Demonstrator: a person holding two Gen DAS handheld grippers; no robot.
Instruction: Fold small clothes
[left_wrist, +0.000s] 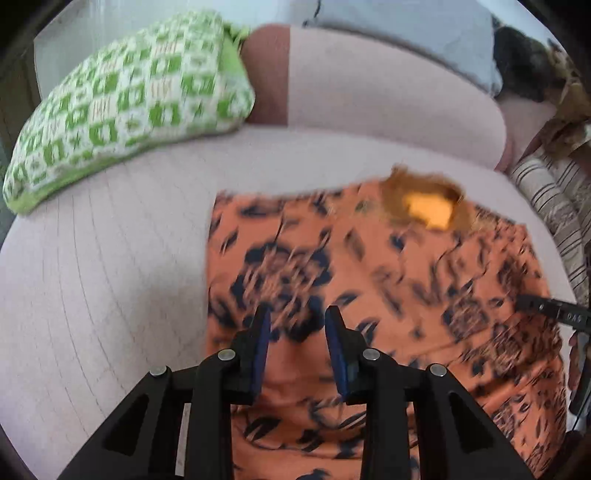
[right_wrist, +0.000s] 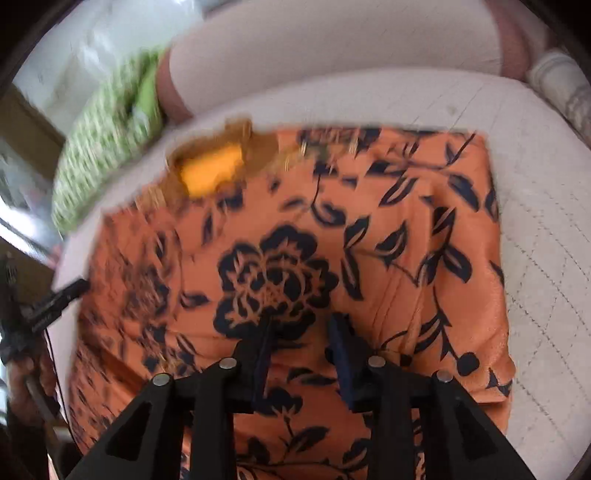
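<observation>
Orange floral garment (right_wrist: 369, 236) flat; left view alone shows striped cushion (left_wrist: 546, 206).

Black left tool (left_wrist: 297, 317), blue pads (left_wrist: 263, 345), silver screws

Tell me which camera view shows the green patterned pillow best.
The left wrist view. There the green patterned pillow lies nearly whole at the upper left, its checked weave readable. In the right wrist view the same pillow is a blurred strip at the left, its far end hidden behind the pale cushion.
</observation>
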